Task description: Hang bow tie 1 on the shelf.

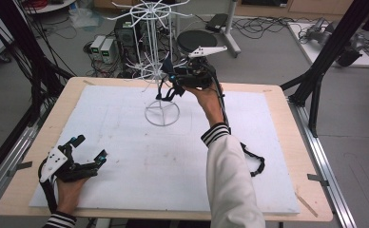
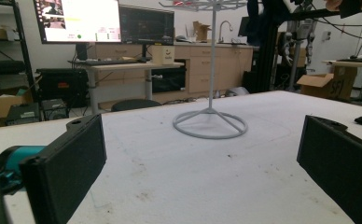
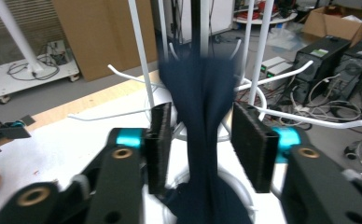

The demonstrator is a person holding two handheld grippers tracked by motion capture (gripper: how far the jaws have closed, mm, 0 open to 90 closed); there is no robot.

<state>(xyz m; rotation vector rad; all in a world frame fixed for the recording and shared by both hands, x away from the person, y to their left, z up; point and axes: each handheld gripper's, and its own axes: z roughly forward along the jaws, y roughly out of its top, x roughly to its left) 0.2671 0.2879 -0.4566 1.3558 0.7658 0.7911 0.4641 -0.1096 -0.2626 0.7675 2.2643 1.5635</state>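
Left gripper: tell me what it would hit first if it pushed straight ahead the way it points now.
Most likely the round base of the white wire rack, straight ahead of the open left gripper across bare white board; depth is hard to judge.

Probably a robotics lab, monitors (image 2: 104, 21) on desks, computer towers (image 1: 104, 48), floor cables (image 1: 263, 23), black frame rig (image 1: 332, 45)

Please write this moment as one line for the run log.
right gripper: at white wire rack, fingers apart around dark cloth | left gripper: open, resting low over white board, holding nothing
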